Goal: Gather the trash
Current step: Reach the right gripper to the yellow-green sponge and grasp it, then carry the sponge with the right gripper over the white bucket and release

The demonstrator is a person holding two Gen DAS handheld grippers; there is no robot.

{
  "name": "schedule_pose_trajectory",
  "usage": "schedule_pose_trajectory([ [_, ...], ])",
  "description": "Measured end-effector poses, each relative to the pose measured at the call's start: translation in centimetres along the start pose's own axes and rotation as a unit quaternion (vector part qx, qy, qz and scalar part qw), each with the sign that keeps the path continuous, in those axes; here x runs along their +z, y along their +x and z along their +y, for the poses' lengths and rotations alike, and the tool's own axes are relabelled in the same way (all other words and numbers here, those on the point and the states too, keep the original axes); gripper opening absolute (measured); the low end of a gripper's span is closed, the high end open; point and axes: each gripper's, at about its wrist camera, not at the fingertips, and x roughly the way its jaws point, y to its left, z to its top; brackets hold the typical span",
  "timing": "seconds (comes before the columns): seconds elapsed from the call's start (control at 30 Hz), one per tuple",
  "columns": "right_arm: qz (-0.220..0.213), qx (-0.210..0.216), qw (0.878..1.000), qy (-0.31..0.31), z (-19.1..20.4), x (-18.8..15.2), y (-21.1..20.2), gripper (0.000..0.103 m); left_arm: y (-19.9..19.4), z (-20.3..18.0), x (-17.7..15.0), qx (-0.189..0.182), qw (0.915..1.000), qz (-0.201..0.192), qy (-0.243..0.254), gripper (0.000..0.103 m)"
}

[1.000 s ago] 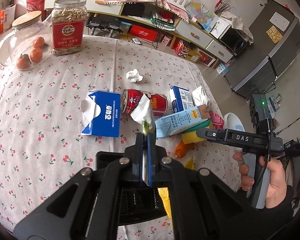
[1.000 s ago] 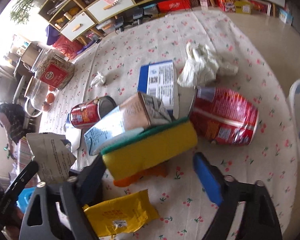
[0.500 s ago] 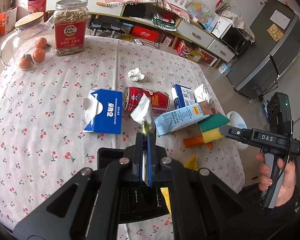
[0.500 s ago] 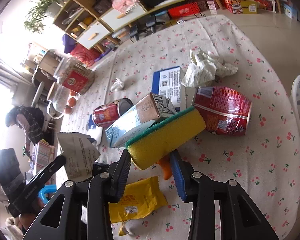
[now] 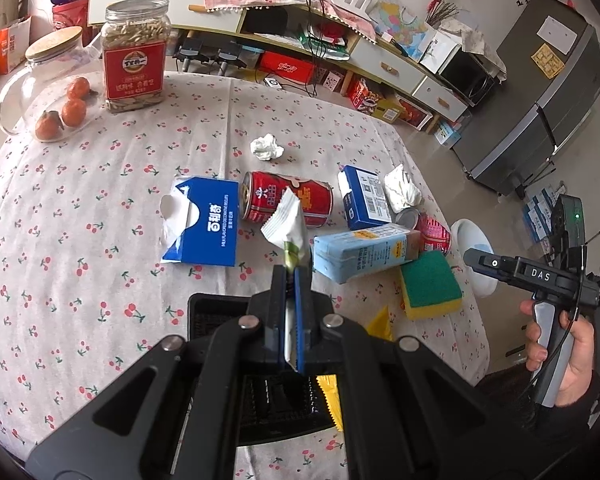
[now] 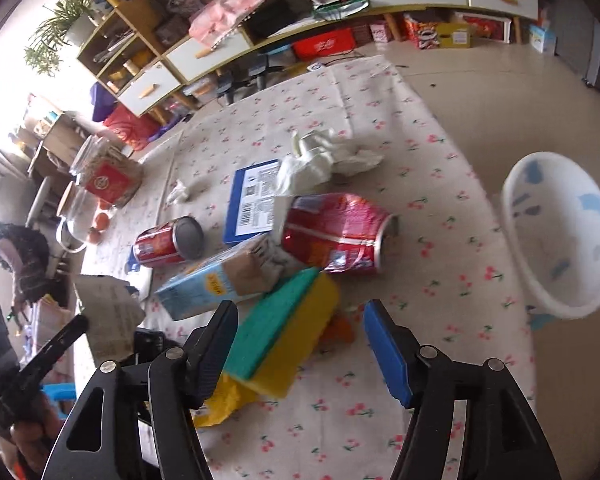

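My left gripper is shut on a white snack wrapper, held up over the floral tablecloth. The yellow-and-green sponge lies on the table beside the light-blue carton. My right gripper hangs above the sponge with its jaws opening and neither pad pressing on it; in the left wrist view the right gripper is off the table's right edge. Other trash lies around: a red can, a crushed red can, crumpled tissues, a yellow wrapper.
A black tray sits under my left gripper. A white basin stands beyond the table's right edge. A blue tissue box, a blue-white box, a nut jar and a glass jar with tangerines stand on the table.
My right gripper shut on the sponge, lifted it, then let go. The sponge now lies green side up by the carton and the gripper has drawn back. The left gripper stayed put.
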Motion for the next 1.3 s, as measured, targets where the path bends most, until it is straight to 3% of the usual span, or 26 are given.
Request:
schedule_pose_trajectory([
  [0.13,-0.005,-0.012,0.999,-0.033,1.1,-0.5,-0.2,0.071,0.2,-0.3,0.1,-0.001,1.0,0.001,0.003,0.004],
  [0.3,-0.014,-0.024,0.992,-0.123,5.1,-2.1,0.4,0.071,0.3,-0.5,0.1,-0.003,1.0,0.001,0.007,0.005],
  [0.47,0.024,-0.04,0.98,-0.191,7.7,-3.9,3.0,0.071,0.2,-0.3,0.0,-0.001,1.0,0.003,0.004,0.005],
  [0.63,0.056,-0.063,0.978,-0.192,7.4,-4.5,5.4,0.07,-0.1,-0.1,-0.2,-0.001,1.0,0.003,0.001,0.005],
  [0.7,0.049,-0.069,0.978,-0.19,7.2,-4.3,5.4,0.057,-0.2,0.0,-0.2,-0.001,1.0,0.003,0.001,0.004],
  [0.97,0.023,-0.049,0.979,-0.195,7.2,-4.4,3.2,0.038,-1.2,-0.6,-0.6,-0.008,0.9999,-0.009,0.011,0.005],
  [1.3,-0.04,0.0,0.987,-0.159,5.3,-3.7,-2.5,0.035,-1.5,-1.8,-0.3,-0.02,0.9996,-0.015,0.011,0.004],
])
